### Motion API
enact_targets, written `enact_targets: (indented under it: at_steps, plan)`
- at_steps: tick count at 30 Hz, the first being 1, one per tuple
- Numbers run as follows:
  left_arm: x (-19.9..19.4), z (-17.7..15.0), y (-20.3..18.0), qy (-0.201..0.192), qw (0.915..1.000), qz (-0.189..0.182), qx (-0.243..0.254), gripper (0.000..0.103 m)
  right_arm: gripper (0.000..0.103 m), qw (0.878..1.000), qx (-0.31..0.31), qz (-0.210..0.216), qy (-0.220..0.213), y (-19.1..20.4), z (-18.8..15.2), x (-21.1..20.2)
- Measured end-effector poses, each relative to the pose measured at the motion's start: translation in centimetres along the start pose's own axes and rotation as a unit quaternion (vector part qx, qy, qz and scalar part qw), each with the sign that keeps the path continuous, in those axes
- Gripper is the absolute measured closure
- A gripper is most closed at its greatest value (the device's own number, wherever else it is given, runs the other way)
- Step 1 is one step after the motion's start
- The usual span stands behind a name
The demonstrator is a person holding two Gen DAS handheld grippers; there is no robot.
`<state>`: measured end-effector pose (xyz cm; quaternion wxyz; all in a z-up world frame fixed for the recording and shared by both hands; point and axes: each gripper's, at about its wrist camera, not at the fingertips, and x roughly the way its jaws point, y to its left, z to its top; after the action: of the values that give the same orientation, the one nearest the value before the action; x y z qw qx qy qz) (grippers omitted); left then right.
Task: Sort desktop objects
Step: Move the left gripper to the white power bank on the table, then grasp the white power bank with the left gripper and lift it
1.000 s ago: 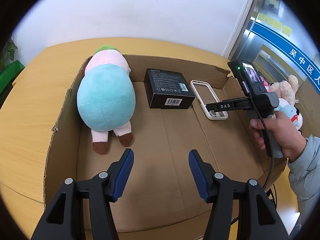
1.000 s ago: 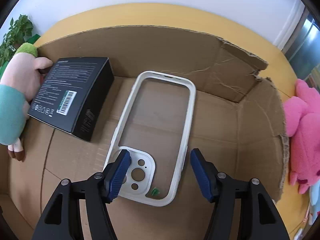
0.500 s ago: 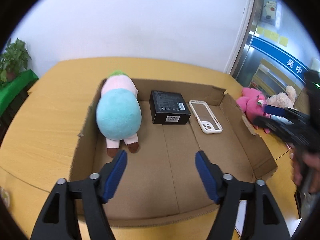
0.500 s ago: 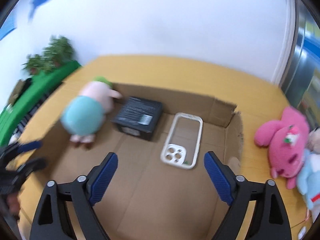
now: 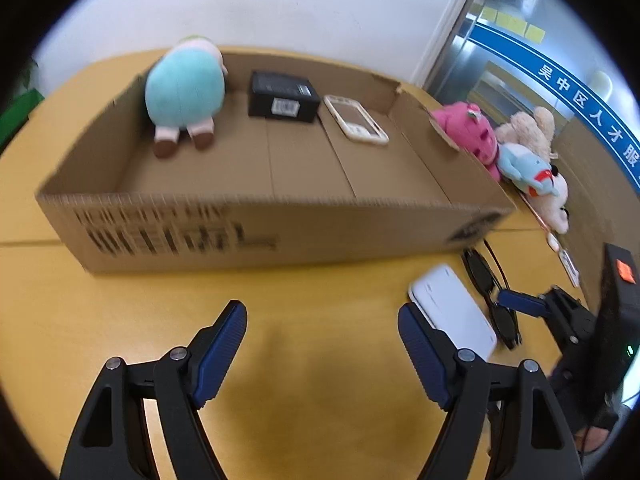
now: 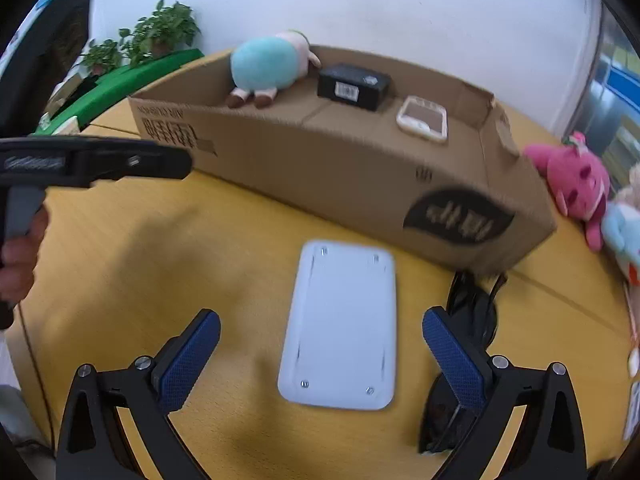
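Your right gripper, jaws apart, has left the phone case in the cardboard box and now straddles the white device beside it, next to sort.

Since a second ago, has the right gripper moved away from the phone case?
Yes. The right gripper has pulled back out of the box; the phone case stays inside, and the open jaws now straddle a white device on the table.

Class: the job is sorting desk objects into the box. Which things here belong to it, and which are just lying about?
Job: box; blue plush, black carton, phone case inside; white device, sunglasses, pink plush outside; right claw.

Lying about: plants, table.
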<state>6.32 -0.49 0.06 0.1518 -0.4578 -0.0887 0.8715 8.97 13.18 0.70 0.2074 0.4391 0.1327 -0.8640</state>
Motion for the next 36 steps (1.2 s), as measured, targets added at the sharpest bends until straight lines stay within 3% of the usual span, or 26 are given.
enact_targets:
  at_steps: [3,5,10,13,17,20,23,27,30,34,36]
  plan:
    - [0.3,-1.8,-0.3,0.014,0.9998,-0.011,0.000,0.025,0.005,0.999,0.033,0.012,0.022,-0.7,-1.0,1.7]
    - [0.4,-2.5,-0.5,0.018,0.9997,-0.013,-0.002,0.025,0.020,0.998,0.040,0.007,0.050,-1.1,-1.5,3.4]
    - [0.7,-2.9,-0.4,0.021,0.9993,-0.031,-0.007,0.026,0.034,0.998,0.044,0.039,0.033,0.6,-2.3,3.0]
    - [1.6,-2.7,-0.7,0.036,0.9983,-0.045,-0.013,0.027,0.034,0.998,0.051,0.041,0.018,1.7,-2.9,2.9]
    - [3.7,-2.7,-1.7,0.073,0.9925,-0.096,-0.021,0.027,0.034,0.995,0.085,0.054,0.003,1.8,-3.1,2.4]
    - [5.0,-2.8,-3.0,0.088,0.9886,-0.121,-0.014,0.036,0.035,0.994,0.084,0.064,-0.002,2.5,-3.1,2.5]
    - [5.7,-2.5,-3.8,0.091,0.9897,-0.110,-0.007,0.051,0.035,0.993,0.092,0.080,-0.009,2.9,-2.8,2.6]
    - [5.4,-2.6,-3.8,0.089,0.9905,-0.104,-0.010,0.051,0.035,0.992,0.092,0.087,-0.011,3.3,-2.7,2.8]
    - [5.0,-2.7,-3.6,0.085,0.9904,-0.107,-0.015,0.060,0.035,0.988,0.107,0.114,-0.010,2.8,-2.5,2.8]
    - [3.4,-2.2,-4.3,0.069,0.9941,-0.082,0.013,0.062,0.035,0.986,0.107,0.126,-0.018,3.2,-2.2,2.7]
    - [2.4,-1.4,-4.5,0.058,0.9941,-0.091,0.016,0.065,0.035,0.985,0.107,0.132,-0.032,3.2,-1.8,2.0]
